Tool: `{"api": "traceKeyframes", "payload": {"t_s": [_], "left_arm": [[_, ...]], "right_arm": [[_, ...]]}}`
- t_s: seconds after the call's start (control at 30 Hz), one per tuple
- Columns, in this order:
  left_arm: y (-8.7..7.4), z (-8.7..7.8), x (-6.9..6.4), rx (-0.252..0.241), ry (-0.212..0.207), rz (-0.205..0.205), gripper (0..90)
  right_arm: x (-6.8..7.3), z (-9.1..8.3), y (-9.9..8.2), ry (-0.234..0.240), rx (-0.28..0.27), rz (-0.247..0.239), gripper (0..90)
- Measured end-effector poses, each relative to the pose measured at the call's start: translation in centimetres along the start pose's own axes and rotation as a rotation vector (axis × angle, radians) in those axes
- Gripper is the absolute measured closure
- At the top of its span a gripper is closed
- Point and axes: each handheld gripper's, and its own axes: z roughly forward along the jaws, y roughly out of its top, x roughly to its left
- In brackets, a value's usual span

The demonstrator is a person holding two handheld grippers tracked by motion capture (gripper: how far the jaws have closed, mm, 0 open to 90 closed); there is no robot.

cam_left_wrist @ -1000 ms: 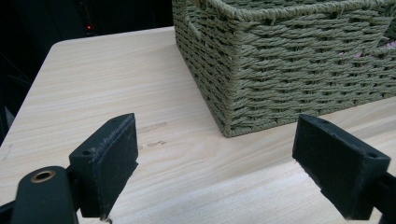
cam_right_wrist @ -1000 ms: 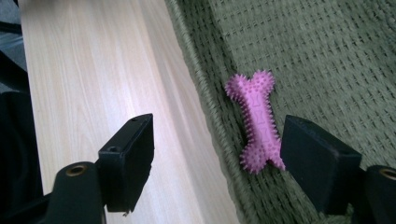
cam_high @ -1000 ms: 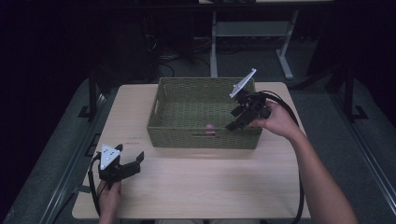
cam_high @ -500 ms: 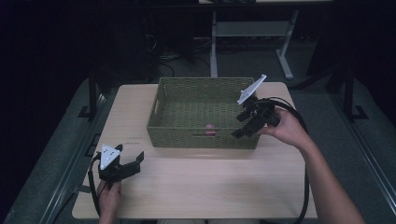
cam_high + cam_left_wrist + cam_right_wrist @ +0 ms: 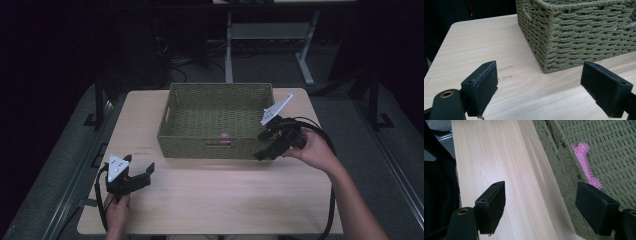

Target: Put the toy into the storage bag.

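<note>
Here the right gripper is held at the near right corner of the basket, at about four o'clock from the basket's middle in the high view. Its jaws stand wide apart and grip nothing; in the right gripper view one jaw hangs over the bare table and the other over the basket's woven wall, so the gripper straddles the near rim. The right hand grasps it from behind, with the cable looping away toward three o'clock and the grey plate tilted up on top.

The pink toy, a bone shape covered in small spikes, lies flat on the basket floor close against the near wall. In the high view it shows as a small pink spot near the middle of that wall, at roughly nine o'clock from the right gripper and apart from it. Nothing touches it.

The left gripper rests low near the table's near left corner, at about seven o'clock from the basket and well apart from it. Its jaws are also spread wide with nothing between them; the left gripper view looks across bare wood at the basket's near left corner. The left hand holds it from below.
</note>
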Motion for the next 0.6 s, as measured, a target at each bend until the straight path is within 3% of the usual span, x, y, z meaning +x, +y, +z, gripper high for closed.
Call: {"api": "traceKeyframes", "payload": {"t_s": [0.6], "left_arm": [[0.0,0.0,0.0,0.000,0.001,0.000,13.6]], "right_arm": [[2.4,1.8,-3.2,-0.003,0.023,-0.005,24.3]]}}
